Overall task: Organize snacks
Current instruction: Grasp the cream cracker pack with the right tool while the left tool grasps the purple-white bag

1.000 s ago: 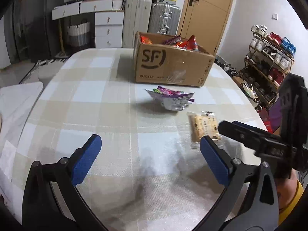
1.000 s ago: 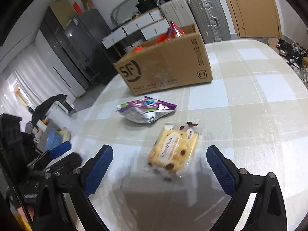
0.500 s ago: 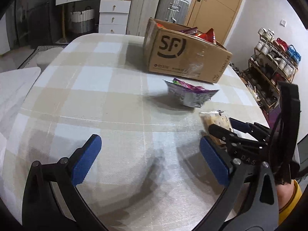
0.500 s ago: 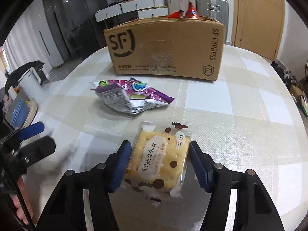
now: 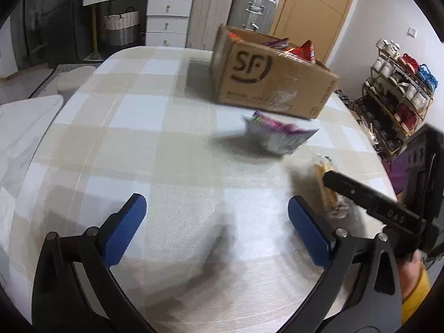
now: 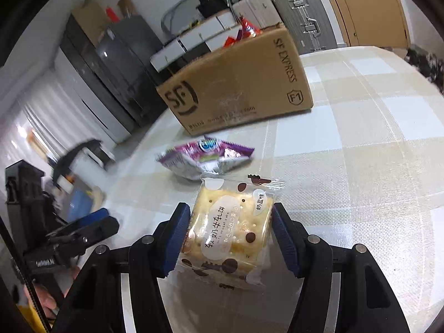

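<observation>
Cracker packet [image 6: 231, 233] sits squeezed in my right tool [image 6: 231, 240]; its slippery wrapper may slide out before the cardboard box [image 6: 236, 83]. My left tool [image 5: 213, 222] is wide, empty.

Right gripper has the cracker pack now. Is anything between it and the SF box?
The purple snack bag lies on the table between the cracker pack, clamped in the right gripper, and the cardboard box. It lies low, so carrying the pack above it should clear it.

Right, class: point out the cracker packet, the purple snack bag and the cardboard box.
cracker packet [image 6: 231, 230], right wrist view, white label.
purple snack bag [image 6: 205, 156], right wrist view, bag's middle.
cardboard box [image 5: 266, 83], left wrist view, front wall.
</observation>
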{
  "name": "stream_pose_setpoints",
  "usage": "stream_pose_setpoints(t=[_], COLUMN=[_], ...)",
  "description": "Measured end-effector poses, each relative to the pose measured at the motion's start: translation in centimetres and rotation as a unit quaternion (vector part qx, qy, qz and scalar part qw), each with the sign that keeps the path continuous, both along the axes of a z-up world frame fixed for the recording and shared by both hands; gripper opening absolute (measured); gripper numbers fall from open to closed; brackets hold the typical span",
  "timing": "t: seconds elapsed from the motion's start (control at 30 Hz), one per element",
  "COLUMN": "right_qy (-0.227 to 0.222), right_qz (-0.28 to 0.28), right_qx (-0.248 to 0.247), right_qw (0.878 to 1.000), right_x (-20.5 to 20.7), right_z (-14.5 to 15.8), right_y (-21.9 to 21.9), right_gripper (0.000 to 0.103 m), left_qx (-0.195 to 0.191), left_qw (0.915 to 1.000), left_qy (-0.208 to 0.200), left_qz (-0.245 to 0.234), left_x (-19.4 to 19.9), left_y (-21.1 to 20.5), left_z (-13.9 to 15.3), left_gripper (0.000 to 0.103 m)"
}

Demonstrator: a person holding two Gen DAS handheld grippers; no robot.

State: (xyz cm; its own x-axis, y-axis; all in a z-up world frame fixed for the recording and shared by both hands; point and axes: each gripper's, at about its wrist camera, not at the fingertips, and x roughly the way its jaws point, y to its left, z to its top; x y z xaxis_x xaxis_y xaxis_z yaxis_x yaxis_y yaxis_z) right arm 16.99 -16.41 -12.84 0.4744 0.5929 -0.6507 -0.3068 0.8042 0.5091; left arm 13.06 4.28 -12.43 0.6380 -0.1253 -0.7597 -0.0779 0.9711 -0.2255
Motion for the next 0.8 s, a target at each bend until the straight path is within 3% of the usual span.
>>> stream_pose_setpoints(t=[0.17,0.33,0.47,0.67,0.8], right_qy=[-0.011,-0.047,-0.036,-0.029,-0.029], right_qz=[-0.019,-0.024,-0.034,-0.046,-0.043], right_qx=[0.052,0.093,0.122,0.138,0.145], right_qw=[0.998,0.994,0.991,0.989,0.988], right_x=[-0.5,-1.2,-1.0,-1.2,-1.4], right_z=[0.6,1.8,1.6,1.7,1.8], right_y=[-1.5,-2.4,-3.9,-5.2,-5.3], right_gripper=[0.061,0.061,0.061,0.061,0.061], left_qx=[0.014,0.007,-0.011,0.025,0.054], left_qw=[0.9995,0.9993,0.9984,0.9977,0.9966], left_qy=[-0.024,0.007,0.016,0.006,-0.007], left_qz=[-0.017,-0.035,-0.054,-0.063,-0.062], left_x=[2.4,6.1,8.1,10.1,11.2], left_y=[-1.5,-2.9,-4.4,-6.5,-7.4], left_z=[2.2,0.6,-0.5,-1.7,-2.4], left_gripper=[0.102,0.102,0.102,0.101,0.096])
